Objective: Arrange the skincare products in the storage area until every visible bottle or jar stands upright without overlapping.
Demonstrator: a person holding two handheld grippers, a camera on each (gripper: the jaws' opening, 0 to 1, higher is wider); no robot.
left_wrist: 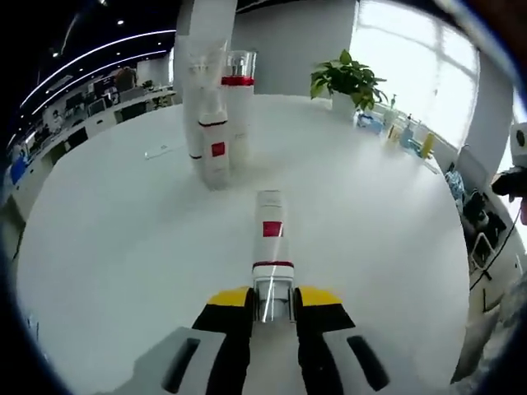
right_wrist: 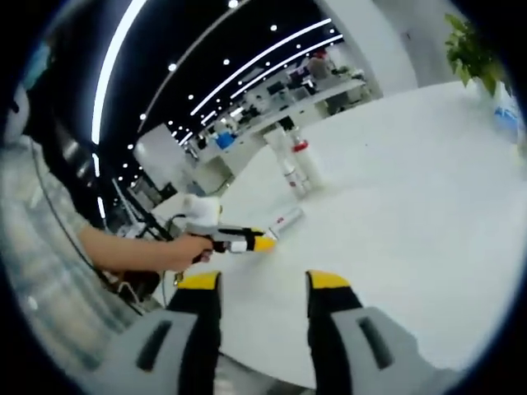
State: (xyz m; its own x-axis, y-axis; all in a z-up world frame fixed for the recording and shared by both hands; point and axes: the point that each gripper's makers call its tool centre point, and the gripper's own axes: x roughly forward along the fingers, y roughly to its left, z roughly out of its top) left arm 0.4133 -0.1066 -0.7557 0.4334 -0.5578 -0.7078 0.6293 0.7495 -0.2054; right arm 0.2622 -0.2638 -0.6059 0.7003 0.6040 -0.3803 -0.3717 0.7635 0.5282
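Your left gripper (left_wrist: 272, 298) has its jaws closed on the silver cap end of a white bottle (left_wrist: 270, 234) with a red label, which lies flat on the white worktop (left_wrist: 123, 247) pointing away from you. Farther along the worktop, two taller bottles stand upright and touching: a white one with a red square (left_wrist: 214, 144) in front, a red-collared one with a clear cap (left_wrist: 240, 103) behind. Your right gripper (right_wrist: 262, 284) hovers above the worktop edge, jaws spread apart and empty. A potted plant (left_wrist: 347, 82) sits at the far side.
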